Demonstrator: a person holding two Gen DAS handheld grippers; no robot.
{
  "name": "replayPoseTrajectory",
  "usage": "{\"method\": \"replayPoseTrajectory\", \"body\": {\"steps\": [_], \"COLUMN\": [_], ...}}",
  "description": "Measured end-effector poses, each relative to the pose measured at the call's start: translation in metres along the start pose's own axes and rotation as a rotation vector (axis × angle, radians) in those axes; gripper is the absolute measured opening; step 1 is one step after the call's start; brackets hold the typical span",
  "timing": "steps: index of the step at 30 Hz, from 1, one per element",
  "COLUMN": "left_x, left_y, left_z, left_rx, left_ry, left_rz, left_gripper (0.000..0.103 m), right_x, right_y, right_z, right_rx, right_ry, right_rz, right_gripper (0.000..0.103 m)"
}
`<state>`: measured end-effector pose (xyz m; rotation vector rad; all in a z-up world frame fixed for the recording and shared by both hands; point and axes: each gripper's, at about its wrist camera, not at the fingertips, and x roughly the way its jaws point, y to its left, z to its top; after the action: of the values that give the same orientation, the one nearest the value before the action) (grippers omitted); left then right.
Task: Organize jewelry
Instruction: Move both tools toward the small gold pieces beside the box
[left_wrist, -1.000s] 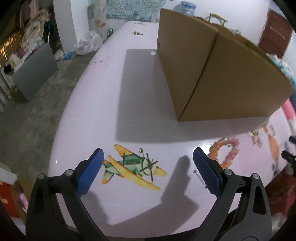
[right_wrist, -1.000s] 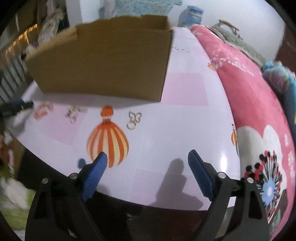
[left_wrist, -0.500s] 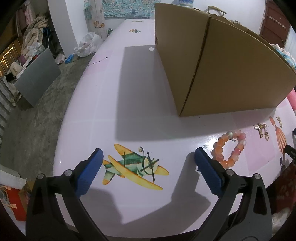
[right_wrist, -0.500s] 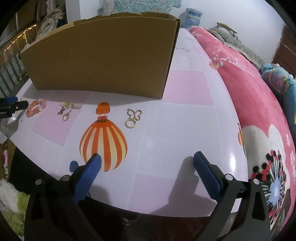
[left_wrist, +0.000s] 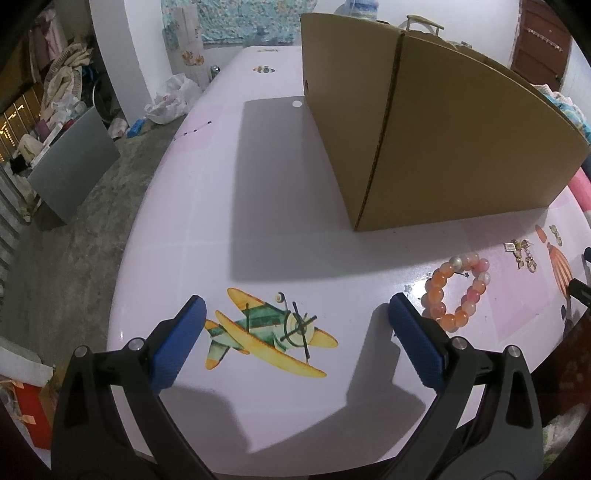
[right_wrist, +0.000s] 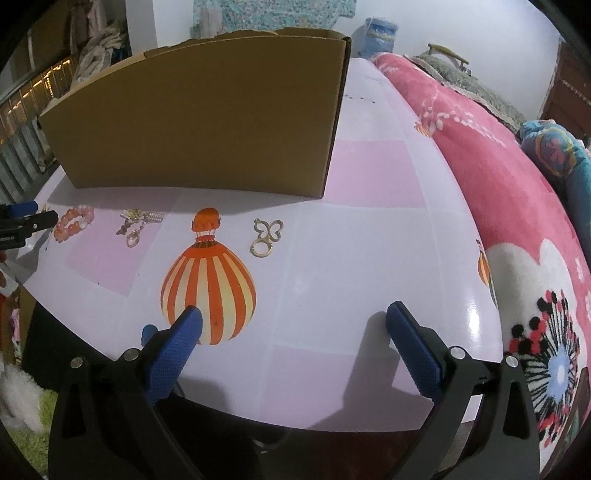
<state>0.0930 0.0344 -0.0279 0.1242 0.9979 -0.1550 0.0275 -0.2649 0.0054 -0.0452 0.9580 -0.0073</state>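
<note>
Right gripper (right_wrist: 293, 325) just widened, empty; left gripper (left_wrist: 295, 317) agape, unchanged; bracelet (left_wrist: 456, 290) untouched.

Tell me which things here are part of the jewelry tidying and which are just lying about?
Part of the job:
- beaded bracelet
- gold earrings
- butterfly-shaped gold ring
- cardboard box

Just lying about:
- pink blanket
- white plastic bag
- grey board
</note>
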Motion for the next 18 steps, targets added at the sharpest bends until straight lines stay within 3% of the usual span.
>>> {"method": "replayPoseTrajectory", "body": {"steps": [13, 18], "left_x": [-0.010, -0.047], "left_y": [-0.002, -0.012], "left_z": [-0.005, 0.001], "left_rx": [-0.001, -0.029], "left_ry": [-0.020, -0.128], "left_rz": [0.014, -0.119], "left_gripper": [0.096, 0.096], "right_x": [-0.013, -0.039], "right_y": [0.002, -0.006], "right_z": [-0.003, -0.002], "right_rx": [-0.009, 0.056], "right_ry": [-0.044, -0.148], "right_rz": [0.017, 0.144], "right_gripper": [0.096, 0.096]}}
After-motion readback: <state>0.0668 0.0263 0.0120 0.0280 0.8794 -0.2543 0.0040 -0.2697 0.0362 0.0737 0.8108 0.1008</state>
